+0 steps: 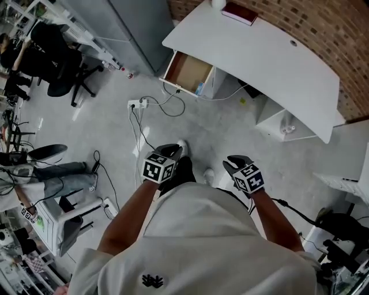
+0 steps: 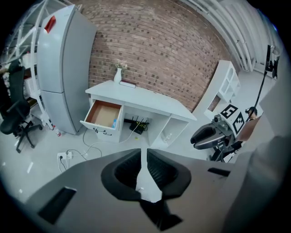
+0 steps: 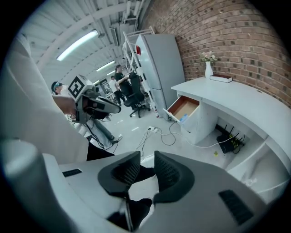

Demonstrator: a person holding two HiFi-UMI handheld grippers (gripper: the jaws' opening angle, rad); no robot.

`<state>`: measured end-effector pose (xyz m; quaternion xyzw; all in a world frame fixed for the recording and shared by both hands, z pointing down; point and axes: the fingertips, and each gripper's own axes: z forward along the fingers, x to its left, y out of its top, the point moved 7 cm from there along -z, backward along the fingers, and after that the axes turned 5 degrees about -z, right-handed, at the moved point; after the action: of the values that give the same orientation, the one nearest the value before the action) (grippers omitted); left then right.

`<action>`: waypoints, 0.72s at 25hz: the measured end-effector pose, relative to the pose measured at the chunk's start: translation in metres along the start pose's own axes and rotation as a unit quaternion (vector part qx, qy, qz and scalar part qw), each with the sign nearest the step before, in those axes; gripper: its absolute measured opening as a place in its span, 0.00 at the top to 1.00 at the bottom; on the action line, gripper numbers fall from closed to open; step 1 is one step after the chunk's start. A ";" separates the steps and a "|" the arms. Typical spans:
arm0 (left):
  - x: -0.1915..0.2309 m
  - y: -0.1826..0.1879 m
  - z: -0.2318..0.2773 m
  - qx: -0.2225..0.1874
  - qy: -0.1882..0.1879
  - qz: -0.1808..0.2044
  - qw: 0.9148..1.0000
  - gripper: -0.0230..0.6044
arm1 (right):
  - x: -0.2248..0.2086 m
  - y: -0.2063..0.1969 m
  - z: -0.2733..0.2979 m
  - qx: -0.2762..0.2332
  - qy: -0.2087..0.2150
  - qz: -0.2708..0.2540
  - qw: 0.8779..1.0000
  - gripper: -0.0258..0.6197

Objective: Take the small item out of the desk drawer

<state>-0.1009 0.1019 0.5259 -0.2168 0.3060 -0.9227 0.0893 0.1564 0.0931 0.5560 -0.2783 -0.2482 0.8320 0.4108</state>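
Observation:
The white desk (image 1: 271, 57) stands against the brick wall, its left drawer (image 1: 187, 72) pulled open. A small blue item (image 1: 199, 88) lies in the drawer's near corner and also shows as the blue item (image 2: 113, 123) in the left gripper view. Both grippers hang at waist height, well short of the desk. My left gripper (image 1: 171, 151) has its jaws shut with nothing between them; its view faces the drawer (image 2: 103, 116). My right gripper (image 1: 235, 163) holds nothing, its jaws a narrow gap apart. From the right gripper view the drawer (image 3: 184, 108) is far off.
A power strip (image 1: 138, 104) with trailing cables lies on the floor before the drawer. A grey cabinet (image 2: 63, 68) stands left of the desk. A book (image 1: 239, 12) and a vase (image 2: 118, 75) sit on top. Office chairs (image 1: 63, 69) and seated people are at the left.

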 end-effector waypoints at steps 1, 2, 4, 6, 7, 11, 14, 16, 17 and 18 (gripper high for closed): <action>0.005 0.011 0.012 0.002 0.000 0.002 1.000 0.91 | -0.011 0.003 0.001 0.001 -0.003 0.006 1.000 0.78; 0.012 0.022 0.025 0.005 -0.001 0.006 1.000 0.91 | -0.022 0.007 0.003 0.002 -0.007 0.013 1.000 0.78; 0.032 0.048 0.053 0.014 -0.005 0.013 1.000 0.90 | -0.045 0.020 0.007 0.000 -0.022 0.031 0.999 0.78; 0.056 0.075 0.082 0.027 -0.013 0.018 0.999 0.81 | -0.067 0.035 0.012 0.000 -0.042 0.053 0.998 0.78; 0.067 0.088 0.096 0.034 -0.018 0.019 0.999 0.78 | -0.075 0.043 0.015 0.001 -0.052 0.066 0.996 0.79; 0.118 0.137 0.154 0.059 -0.023 0.030 0.998 0.77 | -0.104 0.077 0.030 0.005 -0.083 0.114 0.990 0.79; 0.151 0.165 0.206 0.077 -0.021 0.035 0.996 0.76 | -0.126 0.096 0.045 0.014 -0.098 0.143 0.985 0.79; 0.172 0.178 0.242 0.089 -0.019 0.035 0.995 0.75 | -0.135 0.107 0.054 0.019 -0.108 0.164 0.980 0.79; 0.182 0.183 0.259 0.097 -0.015 0.038 0.994 0.74 | -0.138 0.111 0.058 0.022 -0.113 0.174 0.978 0.79; 0.192 0.187 0.276 0.106 -0.011 0.040 0.994 0.74 | -0.139 0.113 0.062 0.027 -0.119 0.184 0.975 0.79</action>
<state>-0.1407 -0.2492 0.6779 -0.2038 0.2142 -0.9431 0.1521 0.1240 -0.0938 0.5641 -0.2071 -0.2174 0.9267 0.2260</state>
